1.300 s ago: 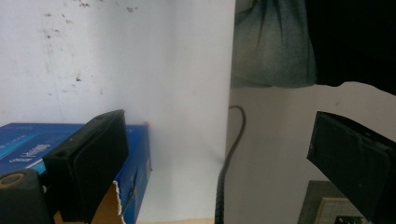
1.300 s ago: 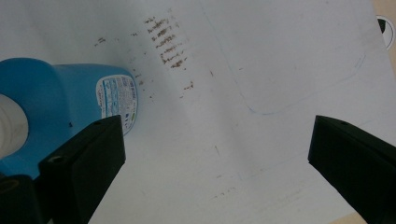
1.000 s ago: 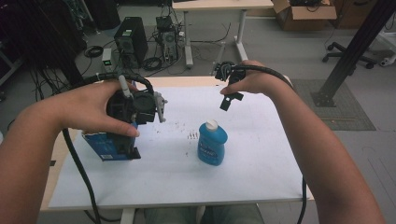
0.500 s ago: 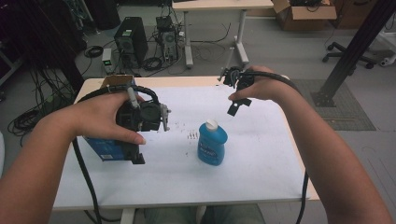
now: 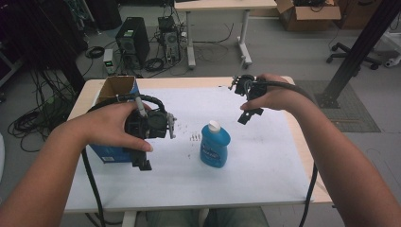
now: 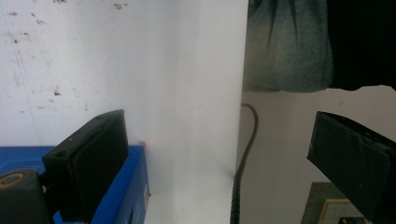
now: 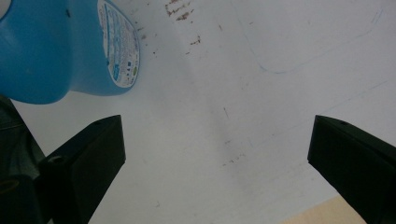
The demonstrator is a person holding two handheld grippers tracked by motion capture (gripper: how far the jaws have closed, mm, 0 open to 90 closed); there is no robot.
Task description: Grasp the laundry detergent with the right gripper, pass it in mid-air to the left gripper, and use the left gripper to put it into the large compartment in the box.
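at the near edge of the desk (image 5: 265, 184), bare white top, nothing in the way. a bit further in, the blue bottle (image 5: 215, 144) stands upright near the middle, white cap on, label facing the person. left of it the left hand-held gripper (image 5: 142, 163) hangs over the blue box (image 5: 116, 153), jaws wide apart with nothing between them; in the left gripper view one jaw sits right over the box's blue edge, the other out past the desk rim. further back and right, the right hand-held gripper (image 5: 248, 116) hovers above the desk, also wide open and empty; the right gripper view looks down on the bottle (image 7: 56, 46) at its upper left, well off the jaw centreline. bottle read: rigid-ish plastic, probably liquid inside so some heft and slosh, smooth wall likely slippery, body may flex if squeezed hard. best hold looks like across the narrower flanks around mid body or just under the shoulder, not the cap. right one is nearer the task; it needs to recentre over the bottle first. behind all that, the box's open cardboard top (image 5: 118, 87) at the far left corner, then floor with pc towers.
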